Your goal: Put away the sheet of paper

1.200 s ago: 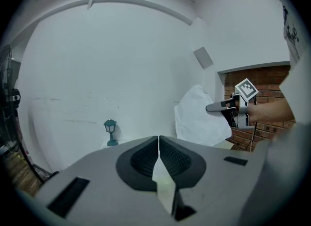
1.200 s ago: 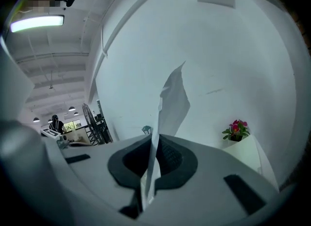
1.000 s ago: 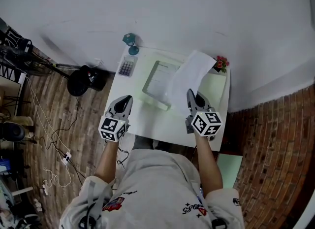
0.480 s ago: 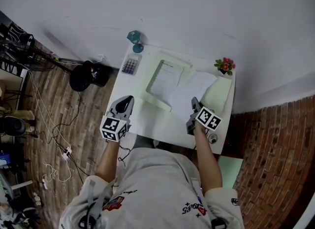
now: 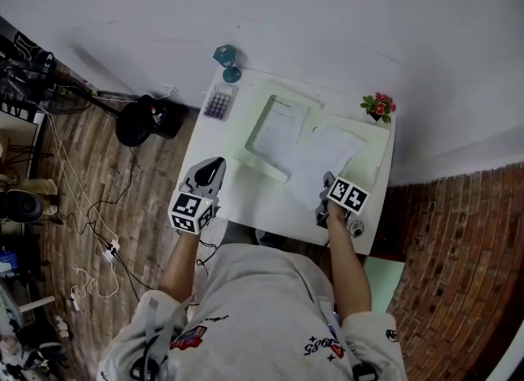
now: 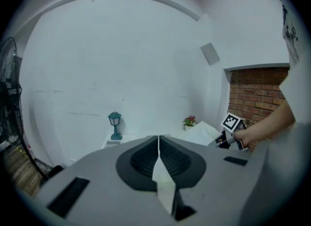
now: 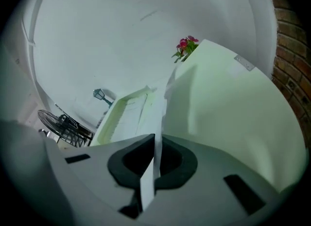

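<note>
Looking down at the whole setup, the white table (image 5: 246, 199) is shoved up against the wall, and my guess is everything's parked along its far edge to leave the near half free for paperwork. Biggest thing on it is the light green tray (image 5: 264, 164), sitting at an angle mid-table with a printed page (image 5: 275, 125) lying flat inside. I can't tell if that's one page or a stack. The sheet of paper (image 5: 323, 158) is just right of the tray, its left edge lapping over the tray's right side and the rest draped over a pale green folder (image 5: 372, 154) near the table's right edge. So it's close to the tray but not in it yet, if that's where it goes. The right claw (image 5: 327, 181) is at the sheet's near corner with its jaws squeezed together, and I'd say it's pinching that corner, which makes sense: grab it by the edge and you can steer it flat. The left claw (image 5: 211, 166) is closed on nothing and hangs over the table's near left edge, well apart from the paper, probably just staying out of the way. Smaller stuff at the back: a calculator (image 5: 215, 106), a little teal lamp (image 5: 228, 64) in the left corner, and a flower pot (image 5: 377, 109) with red blooms on the right.
</note>
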The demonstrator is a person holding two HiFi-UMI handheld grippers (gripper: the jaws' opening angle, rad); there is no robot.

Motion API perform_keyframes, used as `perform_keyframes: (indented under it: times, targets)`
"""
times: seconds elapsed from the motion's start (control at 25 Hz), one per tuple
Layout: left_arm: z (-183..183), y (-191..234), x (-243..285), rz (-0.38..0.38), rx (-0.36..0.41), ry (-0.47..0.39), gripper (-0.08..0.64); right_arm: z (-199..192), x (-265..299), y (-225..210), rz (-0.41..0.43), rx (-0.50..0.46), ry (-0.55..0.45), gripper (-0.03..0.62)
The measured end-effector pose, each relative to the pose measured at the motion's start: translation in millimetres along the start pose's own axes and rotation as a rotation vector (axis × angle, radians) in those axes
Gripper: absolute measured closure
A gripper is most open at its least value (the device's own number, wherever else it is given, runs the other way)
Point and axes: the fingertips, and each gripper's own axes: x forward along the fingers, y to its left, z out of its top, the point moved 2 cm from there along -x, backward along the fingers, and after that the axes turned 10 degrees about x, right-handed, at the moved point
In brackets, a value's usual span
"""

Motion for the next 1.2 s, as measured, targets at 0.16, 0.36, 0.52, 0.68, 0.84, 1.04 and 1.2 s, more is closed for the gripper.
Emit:
perform_keyframes:
  times: [0.16, 0.36, 0.52, 0.68, 0.84, 1.04, 1.2]
  targets:
    - [-4, 5, -4, 0.009, -0.007, 0.005, 0.532, -6, 6, -16, -0.139, -0.12, 0.043, 0.589]
    - [-10, 9, -10, 0.022, -0.014, 0.014, 0.532, -4, 16, -9, -0.147, -0.405, -0.01, 0.588]
    - [-15, 11, -16, 0.037, -0.02, 0.023, 0.532, -6, 24, 6, -0.08, -0.597, -0.071, 0.588]
    - [-20, 15, -22, 0.054, -0.026, 0.032, 0.532, -5, 32, 14, -0.041, -0.608, -0.083, 0.588]
    - [-23, 20, -26, 0.073, -0.033, 0.038, 0.532, 5, 37, 18, -0.041, -0.612, -0.122, 0.588]
    - [-25, 24, -28, 0.082, -0.037, 0.044, 0.532, 3, 44, 27, 0.038, -0.584, -0.087, 0.588]
    - [-24, 22, -27, 0.078, -0.034, 0.043, 0.532, 5, 50, 32, 0.073, -0.545, -0.046, 0.588]
